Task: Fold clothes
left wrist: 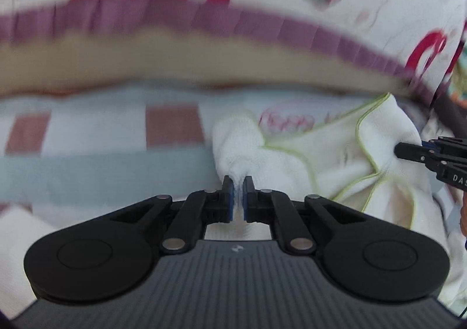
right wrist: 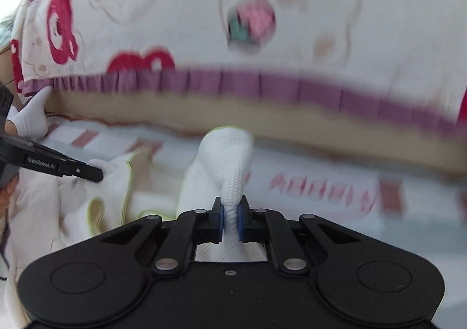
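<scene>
One white garment with lime-green trim lies bunched on the checked sheet, each of two grippers pinching a fold of it, left gripper and right gripper, below one patterned quilt.

White garment, seemingly ribbed knit cloth

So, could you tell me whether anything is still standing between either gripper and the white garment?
Nothing visible does. The left gripper and the right gripper are each shut on a bunch of the white garment with green trim, above the checked bedsheet.
</scene>
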`<move>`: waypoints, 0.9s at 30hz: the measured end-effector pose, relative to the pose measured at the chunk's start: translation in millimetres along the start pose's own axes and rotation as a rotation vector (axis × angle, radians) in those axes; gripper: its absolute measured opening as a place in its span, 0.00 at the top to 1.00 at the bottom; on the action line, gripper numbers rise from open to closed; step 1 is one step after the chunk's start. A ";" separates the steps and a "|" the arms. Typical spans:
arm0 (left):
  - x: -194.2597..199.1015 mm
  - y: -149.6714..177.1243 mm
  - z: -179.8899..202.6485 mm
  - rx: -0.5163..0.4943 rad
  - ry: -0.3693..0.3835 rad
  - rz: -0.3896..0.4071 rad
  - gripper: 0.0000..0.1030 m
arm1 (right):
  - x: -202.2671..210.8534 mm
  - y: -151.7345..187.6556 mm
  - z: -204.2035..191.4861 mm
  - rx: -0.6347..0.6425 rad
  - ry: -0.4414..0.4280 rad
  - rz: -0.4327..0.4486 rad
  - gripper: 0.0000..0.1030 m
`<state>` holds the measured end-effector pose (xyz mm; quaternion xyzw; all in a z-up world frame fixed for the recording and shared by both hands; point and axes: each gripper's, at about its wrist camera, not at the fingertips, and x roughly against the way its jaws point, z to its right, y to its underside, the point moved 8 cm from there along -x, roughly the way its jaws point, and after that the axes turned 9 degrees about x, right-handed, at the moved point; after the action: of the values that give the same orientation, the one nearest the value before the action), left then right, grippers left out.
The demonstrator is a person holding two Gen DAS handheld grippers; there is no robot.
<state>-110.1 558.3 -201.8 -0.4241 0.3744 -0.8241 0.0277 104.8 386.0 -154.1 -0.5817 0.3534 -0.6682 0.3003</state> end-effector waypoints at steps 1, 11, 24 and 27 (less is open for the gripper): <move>7.1 -9.9 4.3 -0.009 0.005 0.033 0.95 | 7.2 -14.3 4.9 0.014 0.023 0.028 0.91; 12.3 -94.5 33.0 -0.039 -0.097 0.272 0.41 | 4.8 -109.0 106.0 0.055 0.460 0.119 0.69; 11.7 82.2 61.6 -0.056 0.101 -0.155 0.41 | 93.7 49.7 50.5 -0.235 0.190 -0.035 0.44; 27.4 99.1 98.4 -0.244 0.111 -0.137 0.41 | 142.0 76.8 27.3 -0.292 0.121 0.029 0.44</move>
<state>-83.7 418.8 -211.3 -0.4027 0.4428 -0.7947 -0.1010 110.8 223.6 -135.0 -0.5728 0.4724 -0.6393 0.2002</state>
